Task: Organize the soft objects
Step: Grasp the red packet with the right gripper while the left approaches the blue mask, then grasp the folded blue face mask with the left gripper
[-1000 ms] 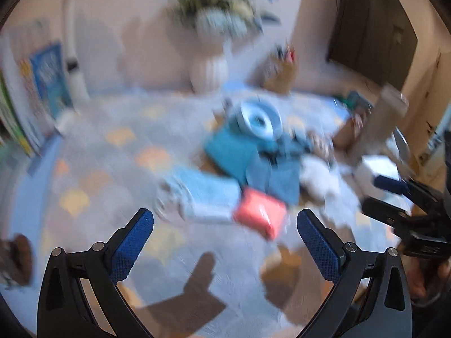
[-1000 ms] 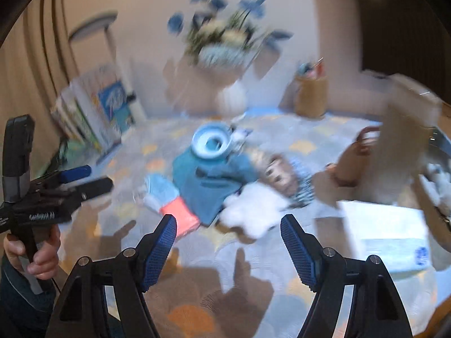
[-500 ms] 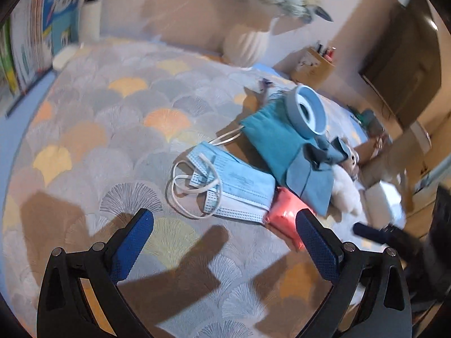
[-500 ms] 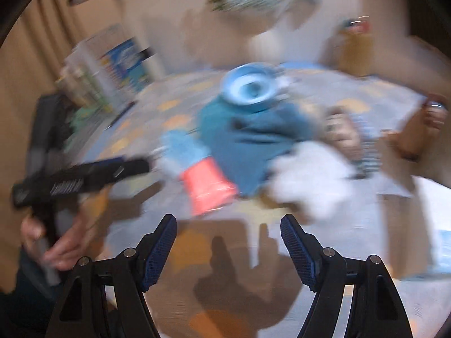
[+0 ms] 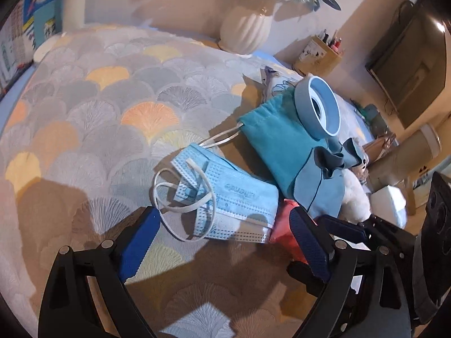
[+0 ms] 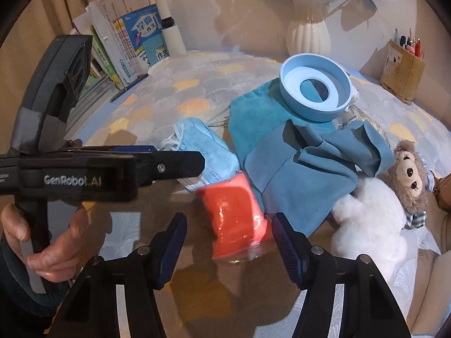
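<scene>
A pile of soft things lies on the patterned cloth [image 5: 84, 129]. Blue face masks [image 5: 225, 200] [image 6: 203, 146] lie at its near left. An orange packet [image 6: 236, 211] [image 5: 284, 222] lies beside them. Behind are a teal pouch [image 5: 279, 143] [image 6: 253, 118], a grey-blue cloth [image 6: 307, 177] [image 5: 324, 191], a white plush [image 6: 369, 225] and a brown bear [image 6: 408, 174]. My left gripper [image 5: 222, 242] is open, low over the masks' near edge. My right gripper [image 6: 229, 245] is open, its fingers either side of the orange packet's near end.
A blue ring-shaped dish [image 6: 315, 87] [image 5: 321, 107] rests on the teal pouch. A white vase [image 6: 308, 36] with flowers, a pen holder [image 6: 403, 70] and books [image 6: 126, 45] stand at the back. A white tissue pack [image 5: 391, 205] lies far right.
Both grippers have moved forward and down onto the pile. The left one now hovers at the masks. The right one now straddles the orange packet.
</scene>
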{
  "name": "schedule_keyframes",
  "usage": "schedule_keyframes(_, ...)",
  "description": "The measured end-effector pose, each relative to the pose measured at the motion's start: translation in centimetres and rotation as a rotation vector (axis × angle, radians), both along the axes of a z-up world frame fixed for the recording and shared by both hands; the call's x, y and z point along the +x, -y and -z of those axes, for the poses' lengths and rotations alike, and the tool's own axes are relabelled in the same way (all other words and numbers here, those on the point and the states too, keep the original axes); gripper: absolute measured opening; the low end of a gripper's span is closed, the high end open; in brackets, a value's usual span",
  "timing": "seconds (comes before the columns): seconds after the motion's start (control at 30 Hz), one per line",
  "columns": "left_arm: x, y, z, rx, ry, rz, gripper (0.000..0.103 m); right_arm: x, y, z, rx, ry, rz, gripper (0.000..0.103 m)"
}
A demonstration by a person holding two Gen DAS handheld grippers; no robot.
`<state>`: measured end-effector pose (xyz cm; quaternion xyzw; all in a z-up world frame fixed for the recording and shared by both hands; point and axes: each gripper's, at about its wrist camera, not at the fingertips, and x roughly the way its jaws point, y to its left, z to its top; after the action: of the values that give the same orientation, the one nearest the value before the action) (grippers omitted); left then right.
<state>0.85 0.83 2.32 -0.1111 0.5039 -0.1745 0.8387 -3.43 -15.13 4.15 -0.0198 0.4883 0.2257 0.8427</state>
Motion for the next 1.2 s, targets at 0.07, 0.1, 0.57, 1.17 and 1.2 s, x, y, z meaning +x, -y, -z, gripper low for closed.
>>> schedule_keyframes(0.07, -0.1, 0.2, 0.0, 0.035, 0.018, 0.009, 0.092, 0.3, -0.1, 0.4, -0.005, -0.002, 0.006, 0.062)
schedule_keyframes(0.1, -0.2, 0.1, 0.0, 0.054, 0.027, 0.01, 0.092, 0.4, -0.2, 0.7, 0.0, -0.01, 0.007, 0.062)
schedule_keyframes(0.57, -1.7, 2.7, -0.8, 0.116, 0.086, 0.109, 0.092, -2.6, 1.7, 0.2, 0.001, -0.043, -0.006, 0.042)
schedule_keyframes(1.17, -4.8, -2.7, 0.1, 0.43, 0.091, 0.063, 0.093, -4.6, 3.9, 0.7, 0.041, -0.071, 0.016, 0.042)
schedule_keyframes(1.2, -4.9, -3.8, -0.1, 0.458, 0.094, 0.027, 0.093, -4.6, 3.9, 0.8, 0.045, -0.07, 0.012, 0.042)
